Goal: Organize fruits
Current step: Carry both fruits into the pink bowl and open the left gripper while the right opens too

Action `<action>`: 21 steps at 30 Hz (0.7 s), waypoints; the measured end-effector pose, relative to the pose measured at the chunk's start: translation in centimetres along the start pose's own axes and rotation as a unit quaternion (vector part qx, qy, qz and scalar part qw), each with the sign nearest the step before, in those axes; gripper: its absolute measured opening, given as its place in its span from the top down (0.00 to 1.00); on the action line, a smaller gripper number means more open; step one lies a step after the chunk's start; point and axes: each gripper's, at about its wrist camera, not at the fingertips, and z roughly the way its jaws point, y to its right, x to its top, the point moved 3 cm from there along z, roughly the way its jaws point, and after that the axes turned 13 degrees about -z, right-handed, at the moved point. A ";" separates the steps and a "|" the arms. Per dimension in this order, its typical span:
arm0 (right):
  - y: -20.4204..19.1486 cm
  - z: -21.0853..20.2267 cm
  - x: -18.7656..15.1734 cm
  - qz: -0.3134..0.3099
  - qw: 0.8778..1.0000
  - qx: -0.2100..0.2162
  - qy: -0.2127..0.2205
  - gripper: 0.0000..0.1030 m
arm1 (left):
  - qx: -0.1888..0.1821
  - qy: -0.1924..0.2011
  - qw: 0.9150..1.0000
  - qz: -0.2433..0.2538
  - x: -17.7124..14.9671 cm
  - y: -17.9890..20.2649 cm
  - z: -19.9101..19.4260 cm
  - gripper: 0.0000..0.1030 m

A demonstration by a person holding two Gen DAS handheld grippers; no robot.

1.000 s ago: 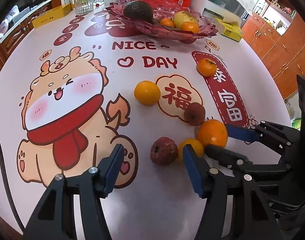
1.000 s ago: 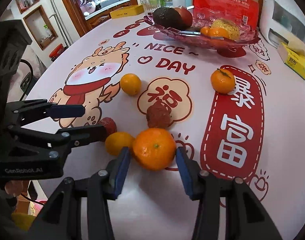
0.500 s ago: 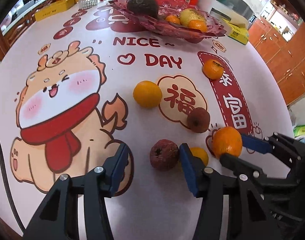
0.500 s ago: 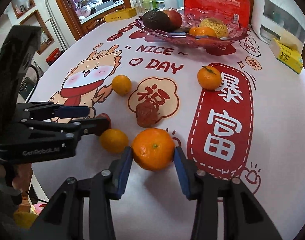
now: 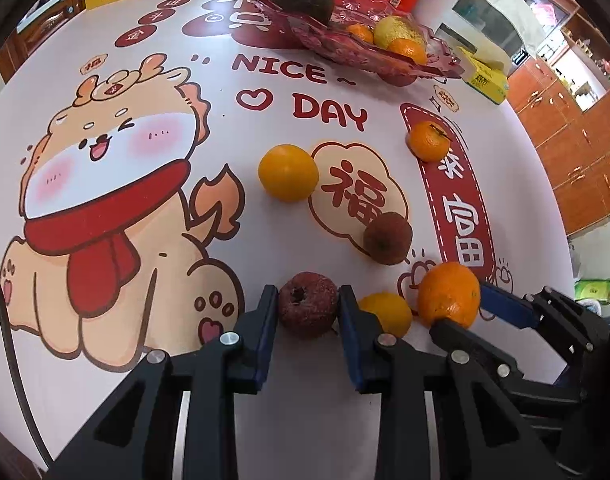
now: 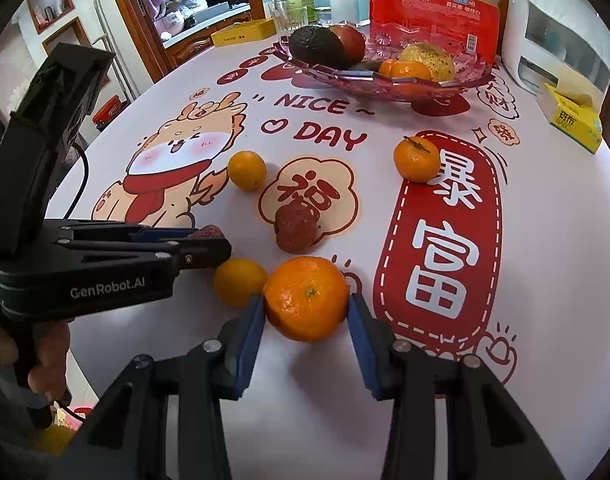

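The left gripper (image 5: 308,312) has clamped its pads onto the wrinkled dark-red fruit (image 5: 308,305), where a second ago it stood wide around it. The right gripper (image 6: 306,308) pinches the large orange (image 6: 306,298) on the surface (image 6: 545,264), grip unchanged (both presumably bound for the fruit bowl (image 6: 389,80) far ahead). A smaller orange (image 6: 239,282) lies between the grippers.

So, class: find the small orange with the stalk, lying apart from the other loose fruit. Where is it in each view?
Left wrist view: the stalked orange sits upper right, at the top of the red banner.
Right wrist view: the stalked orange sits right of centre, at the banner's top left corner.
Shared landmark: the red banner.
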 end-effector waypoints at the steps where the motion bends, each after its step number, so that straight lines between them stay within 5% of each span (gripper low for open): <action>1: 0.0 -0.2 0.1 0.001 1.000 0.000 0.002 0.59 | 0.004 0.002 1.000 0.005 0.0 0.2 -0.3 0.73; 13: 0.1 -4.8 3.8 -0.007 0.998 -0.014 0.055 0.60 | 0.021 0.063 0.995 0.070 2.5 3.7 -7.9 0.73; 21: 2.4 -10.5 9.7 0.001 0.993 -0.029 0.114 0.60 | 0.028 0.129 0.985 0.114 8.7 6.6 -15.3 0.73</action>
